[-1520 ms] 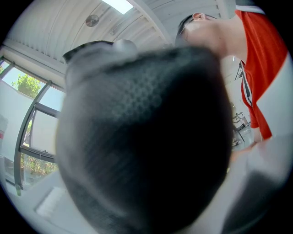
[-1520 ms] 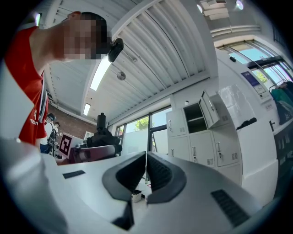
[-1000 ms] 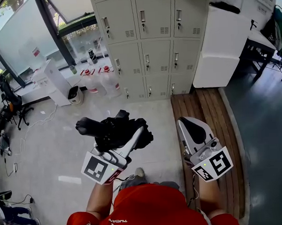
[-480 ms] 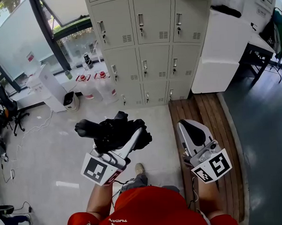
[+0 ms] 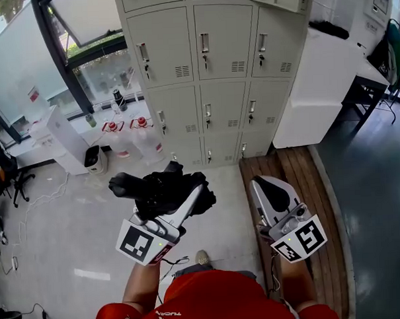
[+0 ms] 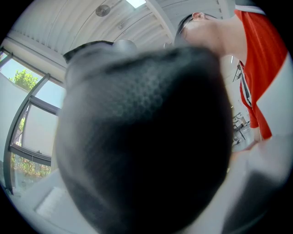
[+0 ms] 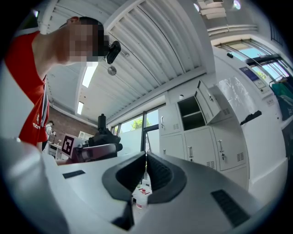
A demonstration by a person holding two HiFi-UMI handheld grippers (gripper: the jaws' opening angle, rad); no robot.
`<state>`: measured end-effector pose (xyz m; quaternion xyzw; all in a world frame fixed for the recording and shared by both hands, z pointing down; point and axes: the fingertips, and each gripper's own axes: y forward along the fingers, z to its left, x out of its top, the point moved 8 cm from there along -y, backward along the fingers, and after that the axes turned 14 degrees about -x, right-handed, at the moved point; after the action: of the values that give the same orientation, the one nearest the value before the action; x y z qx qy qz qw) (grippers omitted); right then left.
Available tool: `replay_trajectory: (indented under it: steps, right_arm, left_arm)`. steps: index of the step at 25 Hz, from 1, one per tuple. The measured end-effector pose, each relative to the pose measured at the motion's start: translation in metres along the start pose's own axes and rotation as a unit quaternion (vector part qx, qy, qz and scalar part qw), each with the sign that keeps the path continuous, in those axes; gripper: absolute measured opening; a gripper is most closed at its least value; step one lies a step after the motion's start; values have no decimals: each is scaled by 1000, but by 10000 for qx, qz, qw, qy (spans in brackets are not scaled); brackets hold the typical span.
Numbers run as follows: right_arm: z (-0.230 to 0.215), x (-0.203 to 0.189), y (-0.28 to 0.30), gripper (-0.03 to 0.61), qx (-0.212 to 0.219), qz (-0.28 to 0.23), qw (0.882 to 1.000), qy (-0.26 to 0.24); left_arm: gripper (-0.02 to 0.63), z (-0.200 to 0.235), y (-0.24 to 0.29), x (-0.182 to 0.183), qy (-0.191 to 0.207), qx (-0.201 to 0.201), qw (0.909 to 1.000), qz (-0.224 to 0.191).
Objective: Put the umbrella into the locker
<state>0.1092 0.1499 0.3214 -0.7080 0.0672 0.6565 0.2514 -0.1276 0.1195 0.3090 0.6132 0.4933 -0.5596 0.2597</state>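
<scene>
Black umbrella (image 5: 155, 187) clamped in left gripper (image 5: 187, 201) jaws; right gripper (image 5: 266, 189) jaws closed, empty. Risk: bundle sits crosswise, could snag open locker (image 7: 192, 113) frame & slip out.

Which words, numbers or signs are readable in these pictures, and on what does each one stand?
Nothing reads clearly.
White print on the red shirt: too blurred to read.
Red sign on the window glass: too small to read.
Square markers on the two cubes: black-and-white patterns, no letters.
</scene>
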Motion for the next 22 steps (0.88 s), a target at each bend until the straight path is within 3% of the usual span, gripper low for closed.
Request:
replay_trajectory:
  steps: [4,8,12,22]
  right_arm:
    - [-2,-10,41,3,-20,-17,10000,73]
    - [-3,-20,79,3,-56,-21,10000,71]
    - [-3,-26,110,3,-80,-97,9999,80]
    - [-9,-42,143,5,-128,-45,9998,123]
  left_arm:
    - [195,46,0,-10,107,-35,9998,-147]
    - [195,84,-1,-22,-148,-142,9997,96]
    - [195,118,0,-29,-130,-245,9996,7]
    - [195,159,11,-48,-319,-396,9987,-62]
